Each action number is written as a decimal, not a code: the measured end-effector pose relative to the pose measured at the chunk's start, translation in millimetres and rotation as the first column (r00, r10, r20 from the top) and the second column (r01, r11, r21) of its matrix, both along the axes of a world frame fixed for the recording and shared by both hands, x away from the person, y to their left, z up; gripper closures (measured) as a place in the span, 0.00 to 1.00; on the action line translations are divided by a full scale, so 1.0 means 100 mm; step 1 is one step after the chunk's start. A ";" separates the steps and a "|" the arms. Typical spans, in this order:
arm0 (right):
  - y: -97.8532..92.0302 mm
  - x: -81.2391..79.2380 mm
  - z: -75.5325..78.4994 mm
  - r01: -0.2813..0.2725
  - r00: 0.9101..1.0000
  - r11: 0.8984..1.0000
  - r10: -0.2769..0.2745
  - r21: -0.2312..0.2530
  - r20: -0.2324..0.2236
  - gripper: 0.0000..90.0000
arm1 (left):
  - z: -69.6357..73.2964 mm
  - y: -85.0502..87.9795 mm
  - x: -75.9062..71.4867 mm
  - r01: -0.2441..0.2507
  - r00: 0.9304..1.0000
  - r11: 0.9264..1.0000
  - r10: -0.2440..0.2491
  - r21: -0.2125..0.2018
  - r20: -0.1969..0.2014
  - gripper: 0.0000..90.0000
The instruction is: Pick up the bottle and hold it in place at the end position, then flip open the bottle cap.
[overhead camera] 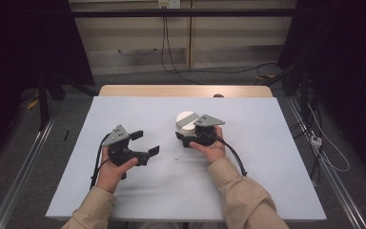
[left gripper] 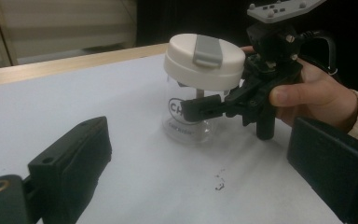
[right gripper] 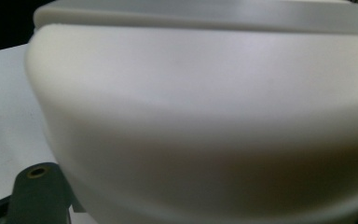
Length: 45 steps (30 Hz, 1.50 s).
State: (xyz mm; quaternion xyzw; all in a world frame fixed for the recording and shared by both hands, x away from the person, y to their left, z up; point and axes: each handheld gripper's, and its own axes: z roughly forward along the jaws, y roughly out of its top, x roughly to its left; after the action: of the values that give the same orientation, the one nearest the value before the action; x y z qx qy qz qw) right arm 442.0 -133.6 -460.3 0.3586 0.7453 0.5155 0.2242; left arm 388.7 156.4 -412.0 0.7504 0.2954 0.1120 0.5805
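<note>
Dim room, dark curtains either side, grey floor, cables by the back wall. A table with a wooden far edge carries a white mat.

High view: a jar with a white lid stands upright near the mat's middle, a little toward the far edge. The right gripper sits at the jar's near side, jaws closed in on its clear body under the lid, right hand behind it. The left gripper is over the mat toward its left edge, well apart from the jar, jaws spread wide with nothing between them, held by the left hand. A few small dark specks lie on the mat between the grippers.

Left gripper view: own two black jaws stand far apart at the bottom corners, empty. Beyond them the jar, a clear container with dark print and a grey tab on the white lid, rests on the mat; the right gripper clamps its body just below the lid.

Right gripper view: very close, blurred; white lid rim up against the lens, probably the same jar held in the jaws.
</note>
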 end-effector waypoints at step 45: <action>0.00 0.00 -0.02 0.000 1.000 1.000 0.000 -0.008 -0.019 0.21 | -0.05 -0.18 0.17 0.017 1.000 1.000 -0.017 0.001 -0.018 0.08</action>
State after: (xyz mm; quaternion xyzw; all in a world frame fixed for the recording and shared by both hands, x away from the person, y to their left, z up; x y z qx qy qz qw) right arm 442.5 -133.8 -462.0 0.3627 0.7493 0.5092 0.2183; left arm 405.8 138.9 -416.5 0.7543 0.2942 0.1008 0.5782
